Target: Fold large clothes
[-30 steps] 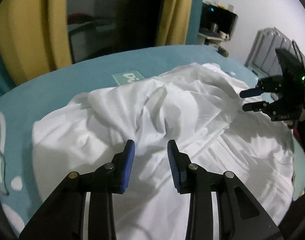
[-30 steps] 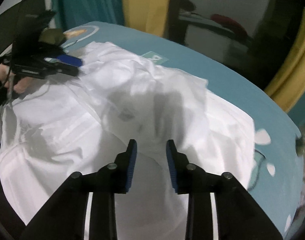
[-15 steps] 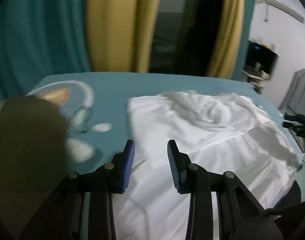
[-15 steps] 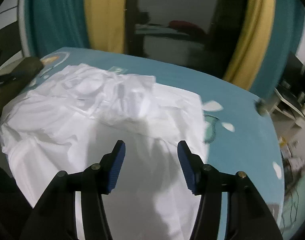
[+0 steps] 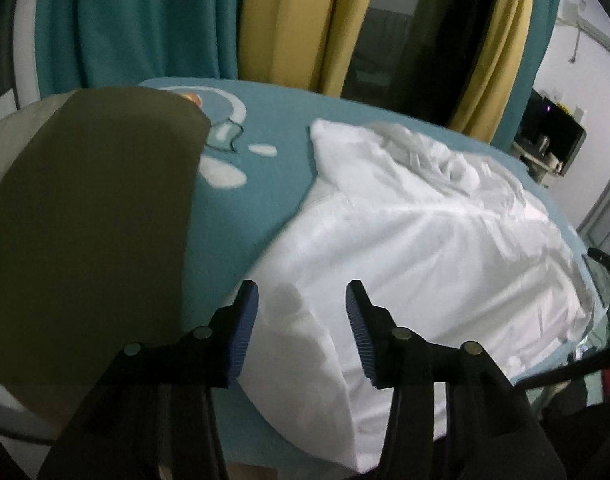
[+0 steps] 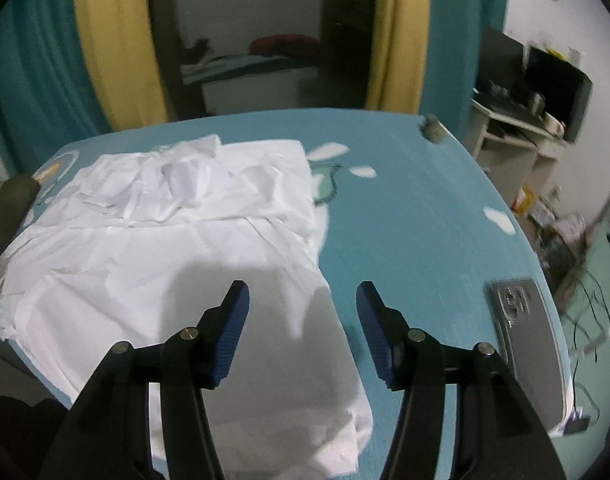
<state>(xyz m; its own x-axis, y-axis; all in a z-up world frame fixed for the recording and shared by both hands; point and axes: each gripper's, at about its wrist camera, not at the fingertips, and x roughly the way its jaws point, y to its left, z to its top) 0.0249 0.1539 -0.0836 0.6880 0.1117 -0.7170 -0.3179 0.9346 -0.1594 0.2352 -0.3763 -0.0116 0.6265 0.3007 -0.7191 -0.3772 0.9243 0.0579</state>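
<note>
While the left wrist camera is looking across a teal bed (image 5: pixel 273 184), the left claw (image 5: pixel 301 312) is hanging with its blue-padded fingers (image 5: pixel 241 332) spread wide and holding nothing, poised over the near left edge of a white garment (image 5: pixel 425 240) that is lying crumpled on the bed, its bunched folds gathering toward the far side. An olive pillow (image 5: pixel 89 216) is resting just beside the garment's left edge, and yellow and teal curtains (image 5: pixel 289 20) are hanging behind the bed. From the right wrist camera, the right claw (image 6: pixel 303 316) is likewise gaping wide and gripping nothing, hovering over the near right corner of the white garment (image 6: pixel 145 256), with one finger above the cloth and the other above bare teal sheet (image 6: pixel 405 208). A silver phone (image 6: pixel 523 340) is lying on the bed to the right, well apart from the garment, and a desk (image 6: pixel 517 136) with a dark monitor is standing against the wall beyond.
</note>
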